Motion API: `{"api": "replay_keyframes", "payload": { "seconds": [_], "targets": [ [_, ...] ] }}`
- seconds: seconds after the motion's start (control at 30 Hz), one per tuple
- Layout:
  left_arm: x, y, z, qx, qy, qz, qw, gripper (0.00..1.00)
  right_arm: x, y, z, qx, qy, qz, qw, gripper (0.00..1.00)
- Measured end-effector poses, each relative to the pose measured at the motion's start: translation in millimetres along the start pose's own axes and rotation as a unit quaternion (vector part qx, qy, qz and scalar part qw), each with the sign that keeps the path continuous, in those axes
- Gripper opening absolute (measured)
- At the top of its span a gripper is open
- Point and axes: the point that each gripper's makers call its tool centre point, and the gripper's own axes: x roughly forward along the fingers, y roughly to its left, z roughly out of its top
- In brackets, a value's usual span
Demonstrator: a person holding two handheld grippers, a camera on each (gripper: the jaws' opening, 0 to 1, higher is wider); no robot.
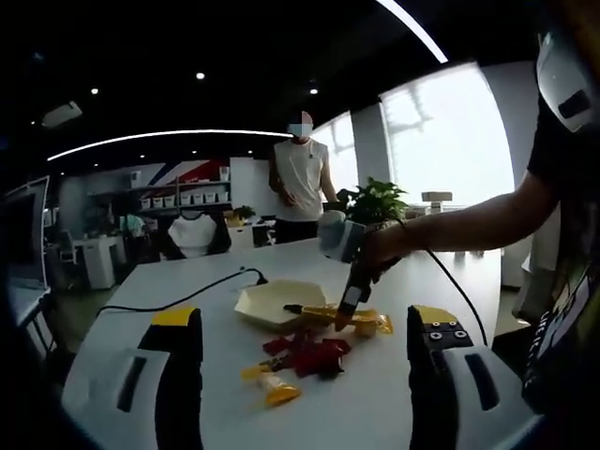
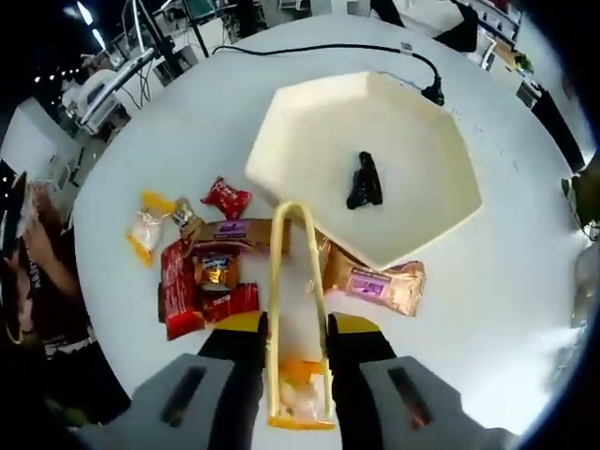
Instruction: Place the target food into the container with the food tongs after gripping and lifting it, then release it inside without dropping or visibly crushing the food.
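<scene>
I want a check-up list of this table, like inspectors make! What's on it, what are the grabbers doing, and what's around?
Surface: round white table, bare apart from the items below.
Job's things: cream hexagonal tray with one dark snack inside; yellow tongs with their tips over the packets; wrapped snacks heaped beside the tray, one tan packet against its edge.
Clutter: nothing seen beyond the snacks.
Grippers: right gripper shut on the tongs' handle; left gripper open, empty, back from the pile.
Cables: black cable running across the table to a plug near the tray.
Surroundings: office shelves, potted plant, a person standing behind the table.
</scene>
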Motion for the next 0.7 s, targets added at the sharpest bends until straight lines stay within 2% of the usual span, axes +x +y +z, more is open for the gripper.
{"api": "replay_keyframes", "payload": {
  "seconds": [0.07,0.2,0.33,0.43,0.5,0.53,0.57,0.6,0.63,0.67,0.7],
  "targets": [
    [0.6,-0.3,0.5,0.0,0.0,-0.001,1.0,0.96,-3.3,-0.7,0.2,0.004,-0.009,0.002,1.0,0.22],
    [3.8,-3.1,0.4,0.001,0.002,-0.005,1.0,0.96,-15.6,0.3,9.7,-0.001,-0.07,0.004,0.9975,0.21],
    [9.4,-9.6,-0.9,-0.012,0.0,-0.017,0.9998,0.95,-27.8,3.8,4.0,0.008,-0.096,0.013,0.9953,0.2],
    [18.1,-18.9,-5.3,-0.06,0.001,-0.044,0.9972,0.95,-25.3,0.8,-1.0,0.002,-0.092,0.015,0.9956,0.2],
    [23.0,-20.9,-7.3,-0.083,-0.001,-0.056,0.995,0.94,-27.1,1.3,-3.8,-0.001,-0.102,0.016,0.9947,0.2],
    [27.4,-18.0,-8.1,-0.106,-0.011,-0.058,0.9926,0.93,-31.1,4.0,-5.0,0.002,-0.112,0.021,0.9935,0.2],
    [30.8,-14.4,-10.6,-0.138,-0.013,-0.056,0.9887,0.91,-32.7,5.6,1.2,-0.002,-0.129,0.029,0.9913,0.2],
    [35.0,-14.0,-13.7,-0.187,-0.01,-0.07,0.9797,0.91,-37.5,12.0,0.2,-0.003,-0.14,0.039,0.9894,0.2],
    [40.2,-11.0,-11.6,-0.23,-0.029,-0.082,0.9694,0.91,-41.9,18.1,-2.1,-0.01,-0.145,0.045,0.9883,0.2],
    [42.9,-9.1,-10.4,-0.247,-0.041,-0.085,0.9643,0.9,-43.7,20.0,-2.6,-0.012,-0.149,0.045,0.9878,0.2],
    [49.6,-5.6,-11.2,-0.295,-0.054,-0.091,0.9497,0.88,-48.7,25.2,-5.0,-0.017,-0.155,0.045,0.9867,0.2]
  ]
}}
